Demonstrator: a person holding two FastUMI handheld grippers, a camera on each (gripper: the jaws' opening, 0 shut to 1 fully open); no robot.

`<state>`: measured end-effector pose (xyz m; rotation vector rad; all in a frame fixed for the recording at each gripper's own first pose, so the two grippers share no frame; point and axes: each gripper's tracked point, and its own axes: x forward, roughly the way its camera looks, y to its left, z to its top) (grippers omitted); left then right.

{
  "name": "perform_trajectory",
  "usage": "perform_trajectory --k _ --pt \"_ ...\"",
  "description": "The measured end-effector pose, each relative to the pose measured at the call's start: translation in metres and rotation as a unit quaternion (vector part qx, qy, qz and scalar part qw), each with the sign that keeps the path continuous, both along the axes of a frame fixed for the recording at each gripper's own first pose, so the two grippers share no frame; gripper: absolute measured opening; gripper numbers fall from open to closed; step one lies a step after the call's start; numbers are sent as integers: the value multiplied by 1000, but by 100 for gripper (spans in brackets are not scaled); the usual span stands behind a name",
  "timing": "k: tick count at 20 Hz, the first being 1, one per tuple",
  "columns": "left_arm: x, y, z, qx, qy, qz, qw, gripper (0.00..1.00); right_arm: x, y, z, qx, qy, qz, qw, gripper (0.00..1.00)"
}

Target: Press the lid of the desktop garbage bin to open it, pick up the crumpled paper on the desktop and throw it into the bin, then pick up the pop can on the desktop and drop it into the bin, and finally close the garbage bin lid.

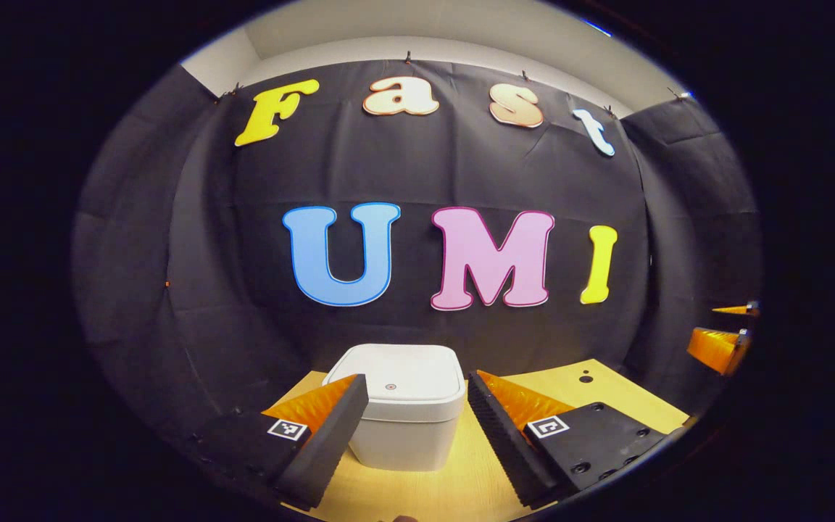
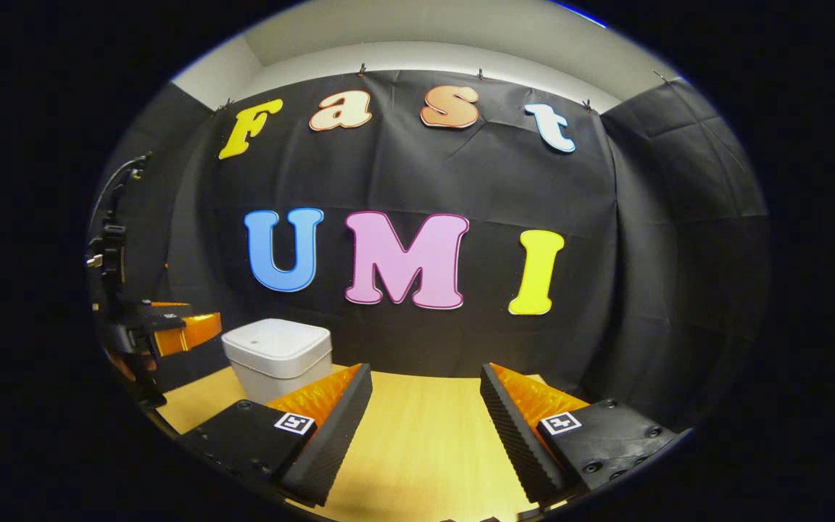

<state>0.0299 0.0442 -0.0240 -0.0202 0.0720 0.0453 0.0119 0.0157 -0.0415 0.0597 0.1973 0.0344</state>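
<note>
Standing with its lid down at the back of the wooden table (image 1: 461, 478), the white garbage bin (image 1: 404, 413) sits just beyond the left gripper (image 1: 417, 435), whose fingers (image 1: 330, 435) are spread wide and hold nothing. The right gripper (image 2: 425, 428), equally agape and empty, hovers over bare tabletop right of the bin.

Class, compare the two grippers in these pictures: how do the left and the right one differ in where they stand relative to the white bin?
The left gripper faces the bin head on, the bin sitting between its spread fingers; the right gripper faces bare desktop, with the bin off to its left. The left gripper is the nearer to the bin; the right stands farther off. Shared: both are open and hold nothing, and the bin's lid is shut.
</note>
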Motion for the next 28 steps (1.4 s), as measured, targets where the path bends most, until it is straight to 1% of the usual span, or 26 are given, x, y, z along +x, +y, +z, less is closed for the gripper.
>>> perform_trajectory --k 4,5,7,9,13,17,22,28 --pt "-58 3 -7 -9 -9 -3 1000 94 -29 48 -17 47 23 36 998 97" --pt "-67 -5 -7 -15 -9 -7 1000 94 -36 55 -15 44 16 39 998 96" --pt "-78 -7 -9 -17 -15 -16 1000 94 -42 67 -10 33 2 49 998 96" --pt "-78 -3 -12 -10 -20 -15 1000 94 -42 74 -5 25 -11 53 998 97" --pt "-78 1 -6 -31 -26 -15 999 94 -39 85 4 23 -20 61 998 96" --pt "-79 8 -1 -14 -33 -18 999 93 -32 90 7 21 -27 60 998 96" --pt "-78 4 10 -2 -48 -29 998 93 -29 90 12 16 -35 54 998 96" --pt "-77 -5 12 -1 -51 -42 998 93 -32 89 14 11 -39 52 998 97"
